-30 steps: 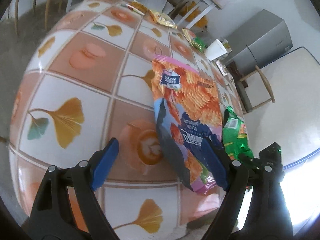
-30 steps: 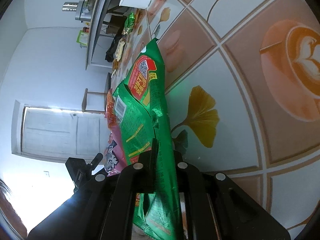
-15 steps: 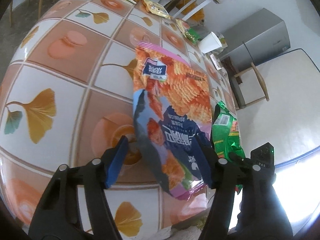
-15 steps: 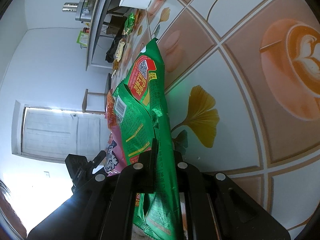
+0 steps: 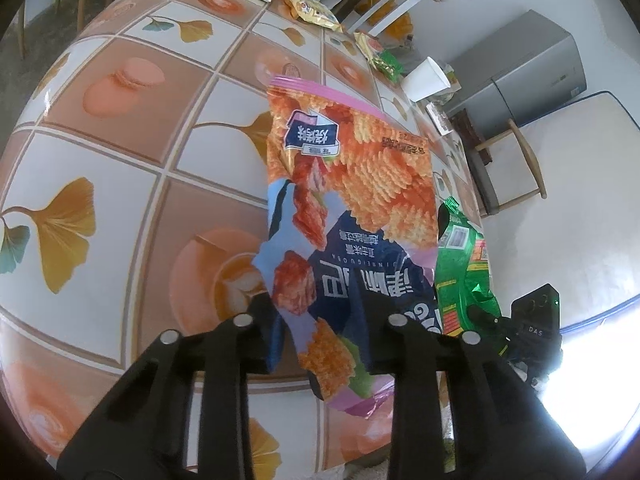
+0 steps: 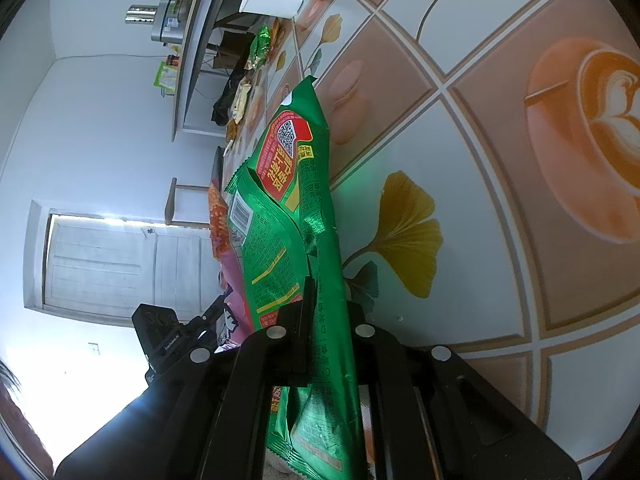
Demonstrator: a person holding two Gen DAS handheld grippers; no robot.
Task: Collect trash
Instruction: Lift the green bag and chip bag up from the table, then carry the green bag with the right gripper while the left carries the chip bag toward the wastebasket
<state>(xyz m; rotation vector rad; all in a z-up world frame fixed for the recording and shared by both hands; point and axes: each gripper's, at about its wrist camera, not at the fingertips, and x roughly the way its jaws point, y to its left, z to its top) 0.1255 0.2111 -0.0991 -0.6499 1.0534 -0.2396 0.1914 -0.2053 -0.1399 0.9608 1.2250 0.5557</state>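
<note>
Left gripper (image 5: 320,328), jaws just drawn in, now pinching the near end of the orange chip bag (image 5: 352,184); bag crumpled between the pads, its pink lower corner hanging past the near edge of the table (image 5: 120,128). Right gripper (image 6: 326,320) clamped tight on the green snack bag (image 6: 288,208), held on edge above the table's tiled cloth, just beside the chip bag. Beyond the chip bag, bare patterned cloth stretching wide toward the far edge. Farther along, near the table's far side: white paper cup (image 5: 426,80), yellow wrapper (image 5: 314,10), small green wrapper (image 5: 388,65).
</note>
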